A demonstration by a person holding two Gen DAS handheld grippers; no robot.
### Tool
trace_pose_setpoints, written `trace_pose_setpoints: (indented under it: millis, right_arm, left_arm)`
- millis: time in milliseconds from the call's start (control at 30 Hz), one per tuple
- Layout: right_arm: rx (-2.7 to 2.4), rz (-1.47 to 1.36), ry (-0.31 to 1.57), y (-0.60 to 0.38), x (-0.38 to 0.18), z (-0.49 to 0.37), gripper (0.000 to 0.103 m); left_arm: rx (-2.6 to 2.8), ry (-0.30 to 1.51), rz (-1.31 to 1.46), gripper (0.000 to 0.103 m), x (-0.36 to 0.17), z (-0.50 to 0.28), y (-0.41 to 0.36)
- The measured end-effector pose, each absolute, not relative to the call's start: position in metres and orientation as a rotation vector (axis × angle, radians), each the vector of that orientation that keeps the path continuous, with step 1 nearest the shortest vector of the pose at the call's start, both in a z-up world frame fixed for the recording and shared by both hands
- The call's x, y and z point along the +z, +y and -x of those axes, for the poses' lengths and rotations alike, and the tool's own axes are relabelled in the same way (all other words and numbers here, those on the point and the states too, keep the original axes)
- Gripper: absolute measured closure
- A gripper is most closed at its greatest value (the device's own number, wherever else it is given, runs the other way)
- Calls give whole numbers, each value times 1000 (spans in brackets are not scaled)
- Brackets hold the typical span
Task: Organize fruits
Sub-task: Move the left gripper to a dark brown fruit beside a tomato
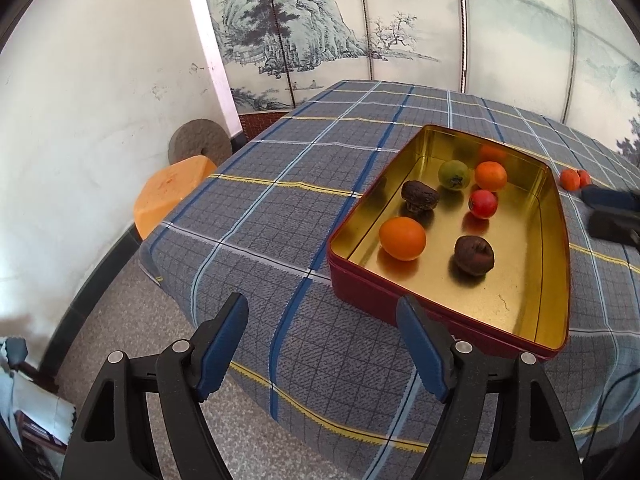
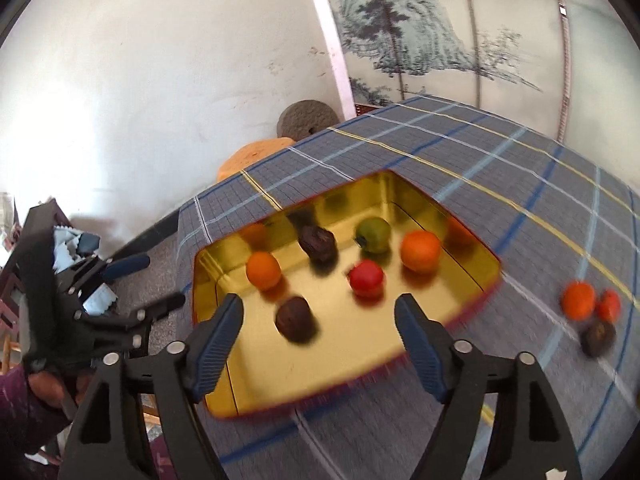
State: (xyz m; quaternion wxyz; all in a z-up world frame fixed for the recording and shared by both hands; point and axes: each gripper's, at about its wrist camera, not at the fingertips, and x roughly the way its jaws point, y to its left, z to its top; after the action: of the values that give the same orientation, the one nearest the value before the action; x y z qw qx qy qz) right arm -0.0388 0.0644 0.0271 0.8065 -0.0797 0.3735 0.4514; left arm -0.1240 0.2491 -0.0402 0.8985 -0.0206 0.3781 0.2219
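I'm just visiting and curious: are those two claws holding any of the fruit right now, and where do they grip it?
Nothing is held. The left claw and the right claw both stand open and empty.

Both the left gripper [image 1: 322, 316] and the right gripper [image 2: 319, 316] have black frames, silver pivot screws and ribbed blue finger pads; the person's sleeve [image 2: 20, 408] is purple.

This looks like a room in a home. A table with a grey checked cloth [image 1: 280, 200] fills the middle of the frame. Behind it, at the top, stands a folding screen [image 1: 360, 20] painted with mountains and trees. At the left are a worn white wall [image 1: 100, 100], a round millstone [image 1: 200, 142] and an orange stool [image 1: 172, 188].
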Motion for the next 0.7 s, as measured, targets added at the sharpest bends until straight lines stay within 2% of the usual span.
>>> trace_pose_setpoints:
  millis: [167,267,533,700]
  right_arm:
    - [851,171,807,-3,16,47,16]
    - [738,165,823,-53,7,44,6]
    - [343,31,943,-200,-26,6,1]
    - [119,85,992,-254,-41,-14,0]
  left_arm:
    - [456,774,16,26,-35,121,241]
    - [449,772,3,26,-33,120,236]
    - [411,772,-81,23,-24,105,204]
    - [347,746,-162,21,-11,92,172]
